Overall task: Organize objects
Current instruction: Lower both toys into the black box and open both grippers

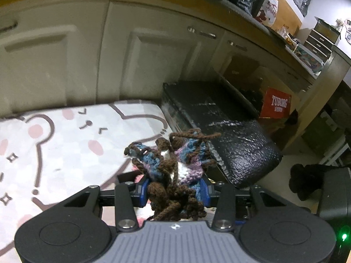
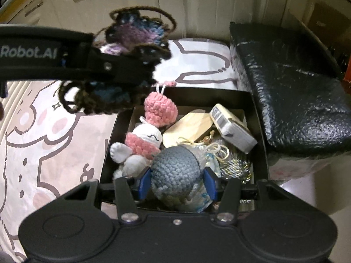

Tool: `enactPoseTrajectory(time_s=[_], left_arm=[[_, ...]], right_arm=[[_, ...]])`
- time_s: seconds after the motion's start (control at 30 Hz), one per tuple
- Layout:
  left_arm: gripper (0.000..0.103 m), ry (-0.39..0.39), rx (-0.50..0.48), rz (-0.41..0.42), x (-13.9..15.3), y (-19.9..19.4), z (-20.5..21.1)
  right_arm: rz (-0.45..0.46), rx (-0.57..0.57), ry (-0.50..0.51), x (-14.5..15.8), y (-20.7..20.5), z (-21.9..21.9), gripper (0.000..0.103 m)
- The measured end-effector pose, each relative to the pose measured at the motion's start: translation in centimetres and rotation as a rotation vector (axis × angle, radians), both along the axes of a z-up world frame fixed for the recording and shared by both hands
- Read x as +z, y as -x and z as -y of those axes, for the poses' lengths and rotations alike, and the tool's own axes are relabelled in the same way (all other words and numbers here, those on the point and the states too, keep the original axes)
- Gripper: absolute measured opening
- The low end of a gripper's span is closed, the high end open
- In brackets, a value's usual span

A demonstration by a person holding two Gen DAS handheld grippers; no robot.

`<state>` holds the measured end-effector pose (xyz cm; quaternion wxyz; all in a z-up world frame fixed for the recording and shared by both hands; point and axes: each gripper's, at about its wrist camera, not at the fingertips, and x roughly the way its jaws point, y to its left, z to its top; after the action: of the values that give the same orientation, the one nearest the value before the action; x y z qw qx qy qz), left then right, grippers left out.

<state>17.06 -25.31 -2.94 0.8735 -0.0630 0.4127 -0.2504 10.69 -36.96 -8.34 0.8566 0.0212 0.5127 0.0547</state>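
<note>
Left tongs point(image 1: 174, 189) are clamped on a crocheted butterfly point(image 1: 173, 164) in blue, purple and white with brown yarn edging, held in the air above a bed sheet point(image 1: 65, 144) printed with cartoon bears. Right tongs point(image 2: 177, 183) are clamped on a grey crocheted ball toy point(image 2: 175, 171), held over an open black box point(image 2: 260, 135). Inside the box a pink-and-white crocheted bunny point(image 2: 140, 146), a wooden tag point(image 2: 188, 127), a small white device point(image 2: 232, 131) and silver tinsel point(image 2: 235, 166) are seen. The butterfly and left tongs are also seen in the right view, above the box's far-left corner. A black lid point(image 2: 291, 92) is lying just right of the box.
</note>
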Motion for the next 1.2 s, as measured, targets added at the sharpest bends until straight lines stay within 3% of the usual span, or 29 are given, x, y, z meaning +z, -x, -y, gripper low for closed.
enactPoseTrajectory(time_s=[0.3, 0.9, 1.2], left_arm=[[0.045, -0.008, -0.049, -0.098, -2.9, -1.3, 2.4], [0.046, -0.042, -0.034, -0.180, -6.3, -2.8, 4.6], [0.055, -0.064, -0.018, -0.191, -7.1, -2.9, 4.6]], right_arm=[[-0.050, 0.043, -0.012, -1.1, 0.0, 0.1, 0.052], [-0.055, 0.035, -0.024, -1.5, 0.0, 1.3, 0.052], [-0.044, 0.036, -0.028, -1.3, 0.3, 1.3, 0.058]])
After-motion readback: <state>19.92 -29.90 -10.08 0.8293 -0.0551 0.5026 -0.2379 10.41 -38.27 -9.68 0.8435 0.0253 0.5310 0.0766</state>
